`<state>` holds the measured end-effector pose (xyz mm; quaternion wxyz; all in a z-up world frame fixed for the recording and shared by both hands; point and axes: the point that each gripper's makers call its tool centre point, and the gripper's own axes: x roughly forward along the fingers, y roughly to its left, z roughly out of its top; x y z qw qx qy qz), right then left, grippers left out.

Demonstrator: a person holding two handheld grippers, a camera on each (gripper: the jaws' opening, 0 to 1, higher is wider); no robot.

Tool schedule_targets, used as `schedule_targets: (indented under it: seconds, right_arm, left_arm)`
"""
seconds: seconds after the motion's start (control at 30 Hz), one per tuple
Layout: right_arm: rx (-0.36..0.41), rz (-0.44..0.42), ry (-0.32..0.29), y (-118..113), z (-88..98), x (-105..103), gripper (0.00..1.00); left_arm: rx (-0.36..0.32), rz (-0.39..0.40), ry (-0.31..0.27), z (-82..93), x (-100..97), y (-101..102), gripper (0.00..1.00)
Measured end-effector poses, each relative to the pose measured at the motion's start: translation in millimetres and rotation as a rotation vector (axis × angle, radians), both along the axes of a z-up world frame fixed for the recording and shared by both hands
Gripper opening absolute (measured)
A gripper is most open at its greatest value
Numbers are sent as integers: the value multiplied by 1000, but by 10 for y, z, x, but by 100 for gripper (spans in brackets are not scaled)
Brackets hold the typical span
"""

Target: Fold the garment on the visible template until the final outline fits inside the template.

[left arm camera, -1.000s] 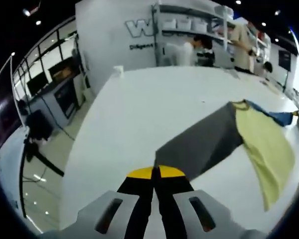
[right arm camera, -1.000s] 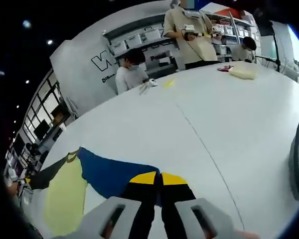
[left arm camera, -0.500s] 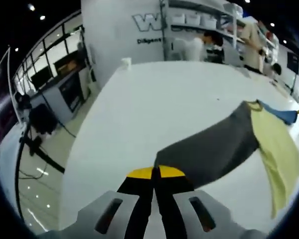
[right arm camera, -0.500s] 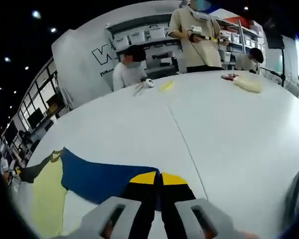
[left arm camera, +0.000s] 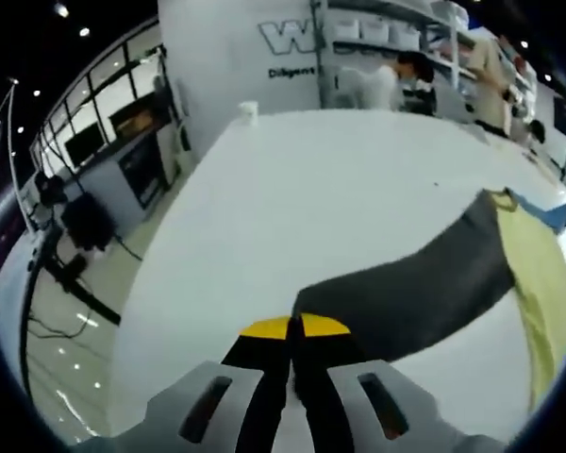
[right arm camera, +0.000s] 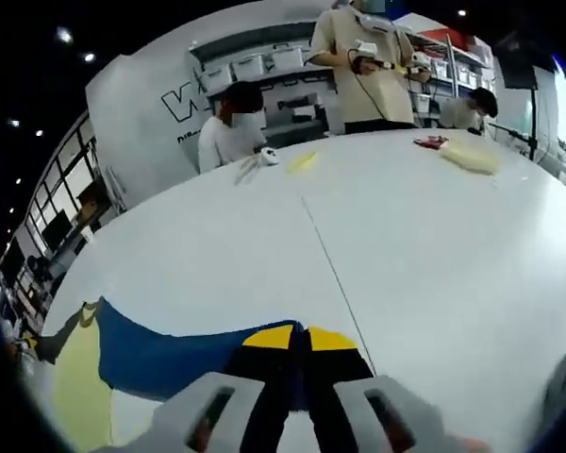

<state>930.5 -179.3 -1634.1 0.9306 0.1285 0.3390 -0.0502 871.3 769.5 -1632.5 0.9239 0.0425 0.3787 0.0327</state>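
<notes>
1. Grey, yellow and blue garment point(left arm camera: 424, 283) — spread across the white worktop point(left arm camera: 311, 189).
2. Left gripper point(left arm camera: 295, 328) — clamped on its grey sleeve.
3. Right gripper point(right arm camera: 299, 340) — clamped on its blue sleeve point(right arm camera: 170, 354).

A large white table point(left arm camera: 302, 189) is seen before a white wall point(right arm camera: 141, 104) bearing dark lettering. Shelving point(right arm camera: 264, 66) with white bins is set against it. Dark-framed windows point(left arm camera: 104, 123) and ceiling spotlights point(left arm camera: 61, 11) are visible.

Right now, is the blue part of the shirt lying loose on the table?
No, the right gripper is shut on the blue sleeve.
</notes>
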Motion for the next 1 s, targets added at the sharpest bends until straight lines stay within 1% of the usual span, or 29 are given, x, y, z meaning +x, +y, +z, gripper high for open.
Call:
schedule_targets:
  seconds: [0.07, 0.1, 0.2, 0.23, 0.27, 0.3, 0.33, 0.37, 0.4, 0.43, 0.5, 0.53, 0.57, 0.6, 0.63, 0.67, 0.7, 0.73, 0.77, 0.8, 0.83, 0.87, 0.9, 0.93, 0.97, 1.0]
  right_arm:
    - [-34, -46, 23, -111, 6, -91, 22]
    - [-27, -49, 7, -150, 52, -134, 25]
    - [-38, -72, -1, -253, 140, -259, 20]
    - [-36, -63, -19, -264, 196, -315, 21]
    - [-24, -62, -33, -276, 203, -325, 23]
    - [-6, -60, -51, -217, 290, -451, 24]
    - [-1, -52, -59, -185, 316, -486, 24]
    - [4, -43, -70, -154, 336, -508, 23]
    - [23, 9, -86, 26, 331, -618, 22]
    - [34, 33, -83, 113, 325, -688, 21]
    - [50, 90, -95, 319, 295, -812, 22]
    - [73, 118, -92, 398, 277, -868, 22]
    - [116, 157, -95, 625, 254, -1032, 23]
    - [137, 174, -98, 734, 248, -1110, 23]
    - [147, 179, -103, 793, 245, -1150, 23]
    - [184, 209, -102, 1054, 219, -1327, 23]
    - [200, 218, -98, 1121, 206, -1375, 23]
    - [243, 240, -93, 1307, 185, -1503, 23]
    - [272, 254, -96, 1472, 154, -1622, 23]
    - [296, 266, -87, 1478, 85, -1651, 24]
    - [321, 291, -73, 1663, 45, -1796, 24]
    - [328, 314, -72, 1786, 30, -1884, 24]
    - [329, 352, -68, 1937, -17, -2011, 24]
    - [327, 375, -68, 2026, -40, -2079, 24]
    - [327, 416, -63, 2189, -43, -2194, 24]
    - [338, 464, -47, 2433, -58, -2369, 23]
  left_arm:
    - [-2, 9, 3, 8, -44, -12, 5]
    - [-29, 37, -6, 50, -108, -35, 6]
    - [-42, 85, -47, 123, -131, 43, 15]
    - [-47, 93, -50, 129, -141, 57, 19]
    - [-68, 117, -70, 168, -189, 87, 22]
    - [-75, 122, -79, 214, -263, 12, 25]
    - [-79, 123, -90, 267, -342, -30, 27]
    - [-78, 122, -95, 283, -364, -35, 27]
    - [-82, 105, -115, 318, -439, -95, 27]
    - [-93, 97, -128, 292, -457, -119, 27]
    - [-129, 87, -155, 329, -557, -199, 28]
    - [-146, 85, -162, 342, -618, -255, 28]
    - [-183, 72, -176, 345, -743, -376, 27]
    - [-212, 59, -178, 337, -802, -463, 27]
    - [-256, 46, -161, 271, -909, -541, 27]
    - [-280, 45, -157, 260, -993, -609, 27]
    - [-319, 45, -167, 254, -1105, -714, 27]
    - [-335, 39, -162, 241, -1146, -767, 27]
    - [-384, 11, -140, 211, -1275, -930, 27]
    - [-409, -5, -129, 184, -1352, -1032, 27]
    - [-434, -25, -117, 165, -1452, -1162, 27]
    - [-474, -64, -93, 125, -1574, -1338, 28]
    - [-496, -81, -76, 107, -1667, -1463, 28]
    - [-517, -98, -68, 81, -1770, -1613, 27]
    - [-536, -139, -53, 66, -1858, -1763, 27]
    - [-558, -174, -27, 33, -1947, -1891, 26]
